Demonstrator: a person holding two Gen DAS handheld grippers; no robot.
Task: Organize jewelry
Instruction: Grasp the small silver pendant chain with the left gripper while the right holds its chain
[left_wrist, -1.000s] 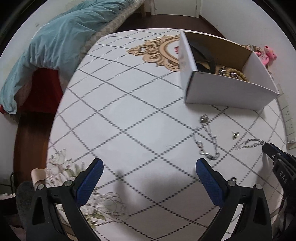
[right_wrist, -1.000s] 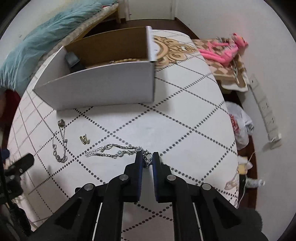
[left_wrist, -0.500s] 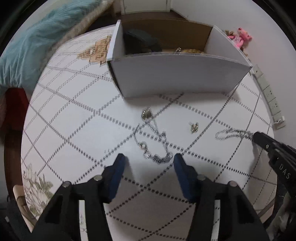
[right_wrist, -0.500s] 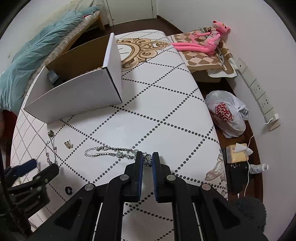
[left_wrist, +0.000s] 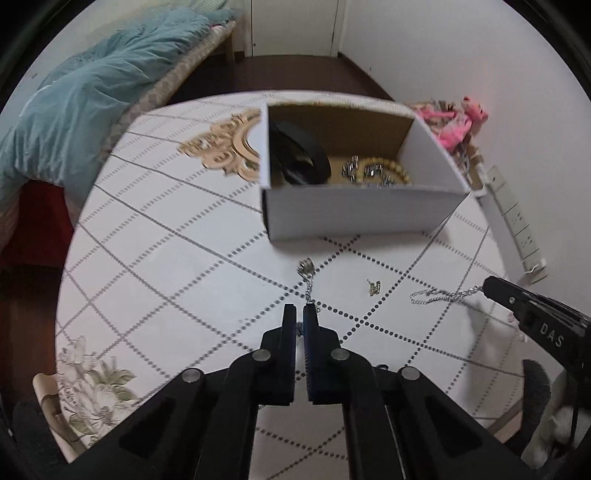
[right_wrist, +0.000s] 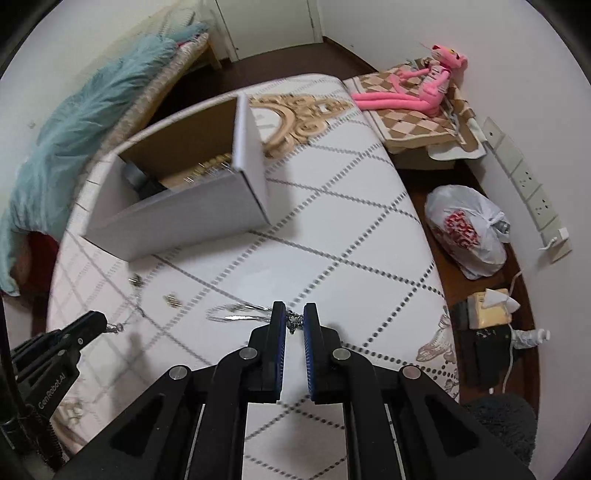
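Observation:
A white cardboard box (left_wrist: 365, 212) stands on the table and holds a black band (left_wrist: 299, 155), a bead bracelet (left_wrist: 388, 170) and other jewelry. My left gripper (left_wrist: 300, 312) is shut on a silver pendant chain (left_wrist: 306, 273) that trails toward the box. A small gold earring (left_wrist: 375, 287) lies to its right. My right gripper (right_wrist: 294, 314) is shut on one end of a silver bracelet chain (right_wrist: 240, 312), which also shows in the left wrist view (left_wrist: 439, 295). The box also shows in the right wrist view (right_wrist: 192, 218).
The round table (left_wrist: 166, 258) has a white cloth with a dotted diamond pattern. A bed with a teal duvet (left_wrist: 74, 110) is at the left. A pink plush toy (right_wrist: 417, 92), a plastic bag (right_wrist: 465, 232) and a power strip (right_wrist: 528, 188) are at the right.
My left gripper moved in from open and closed on the pendant chain. My right gripper keeps its hold on the bracelet chain and has lifted and shifted slightly.

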